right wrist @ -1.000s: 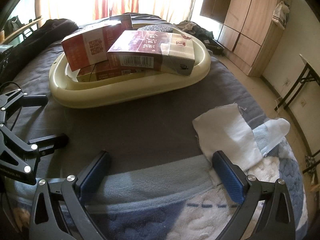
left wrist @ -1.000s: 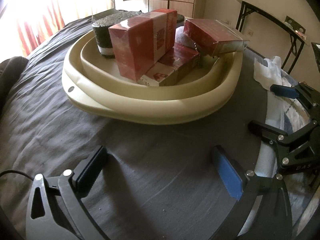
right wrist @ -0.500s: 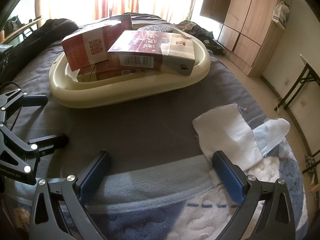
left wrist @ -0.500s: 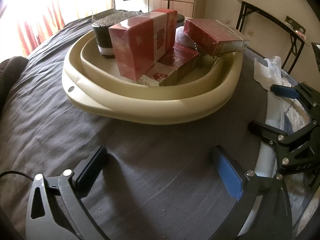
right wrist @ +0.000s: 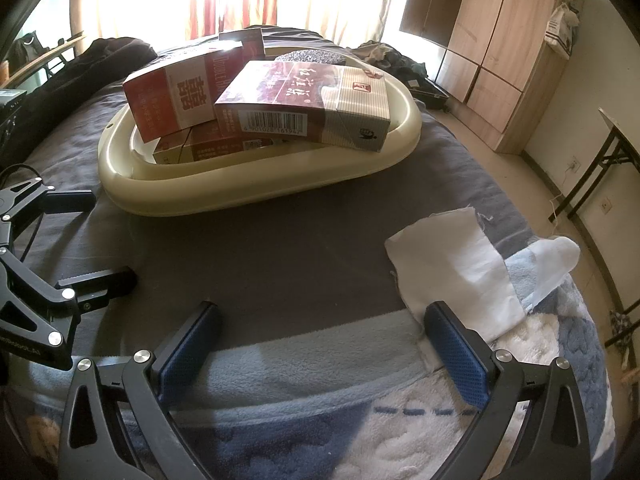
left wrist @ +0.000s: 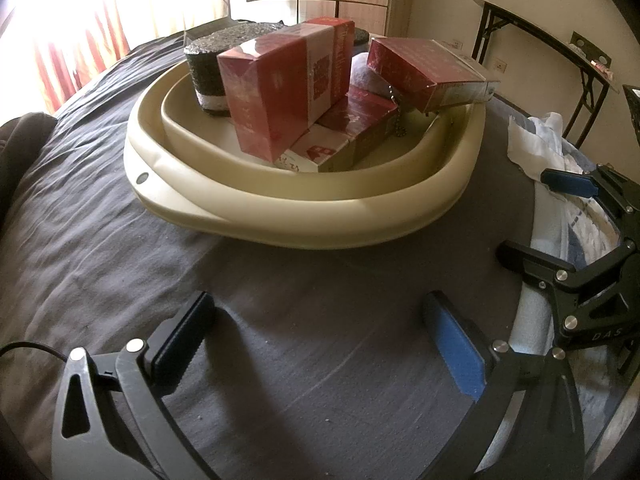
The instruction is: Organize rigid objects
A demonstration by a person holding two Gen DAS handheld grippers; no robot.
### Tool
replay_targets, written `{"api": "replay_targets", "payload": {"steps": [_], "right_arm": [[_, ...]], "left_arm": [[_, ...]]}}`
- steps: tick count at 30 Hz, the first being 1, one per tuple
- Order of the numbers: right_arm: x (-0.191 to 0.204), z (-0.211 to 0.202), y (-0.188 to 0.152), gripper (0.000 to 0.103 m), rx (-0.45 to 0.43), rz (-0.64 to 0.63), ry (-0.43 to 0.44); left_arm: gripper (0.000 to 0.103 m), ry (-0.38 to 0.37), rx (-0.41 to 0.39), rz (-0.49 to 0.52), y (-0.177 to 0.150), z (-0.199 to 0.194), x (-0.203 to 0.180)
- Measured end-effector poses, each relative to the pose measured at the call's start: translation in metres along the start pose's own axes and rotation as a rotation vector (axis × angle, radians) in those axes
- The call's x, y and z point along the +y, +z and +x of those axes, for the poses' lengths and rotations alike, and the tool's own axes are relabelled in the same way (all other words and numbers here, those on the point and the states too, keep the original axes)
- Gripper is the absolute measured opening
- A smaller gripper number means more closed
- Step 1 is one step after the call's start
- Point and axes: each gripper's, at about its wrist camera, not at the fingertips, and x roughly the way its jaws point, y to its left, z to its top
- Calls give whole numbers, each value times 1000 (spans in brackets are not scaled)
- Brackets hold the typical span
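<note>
A cream oval basin [left wrist: 304,216] [right wrist: 256,188] sits on the dark grey bedsheet and holds several red cartons. One red carton [left wrist: 280,88] [right wrist: 180,92] stands tilted on the pile. A second carton [left wrist: 424,72] [right wrist: 304,104] leans on the basin's rim, and a third [left wrist: 352,128] lies flat beneath them. A dark speckled cylinder [left wrist: 216,68] [right wrist: 312,57] stands at the basin's back. My left gripper [left wrist: 320,344] [right wrist: 86,236] is open and empty, short of the basin. My right gripper [right wrist: 320,344] [left wrist: 544,216] is open and empty too, over the blanket edge.
A white cloth [right wrist: 460,264] [left wrist: 528,144] lies on the blue and white blanket [right wrist: 360,420] to the right of the basin. A wooden wardrobe [right wrist: 500,40] and a folding table [left wrist: 552,52] stand beyond the bed. Dark clothing [right wrist: 100,60] is heaped at the far left.
</note>
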Motion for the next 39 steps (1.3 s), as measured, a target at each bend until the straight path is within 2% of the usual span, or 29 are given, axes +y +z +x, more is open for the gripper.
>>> {"api": "replay_targets", "payload": {"steps": [39], "right_arm": [[-5,5,2,103,-1,-10,-6]], "left_arm": [[103,0,-3,0,-7,-6,2]]}}
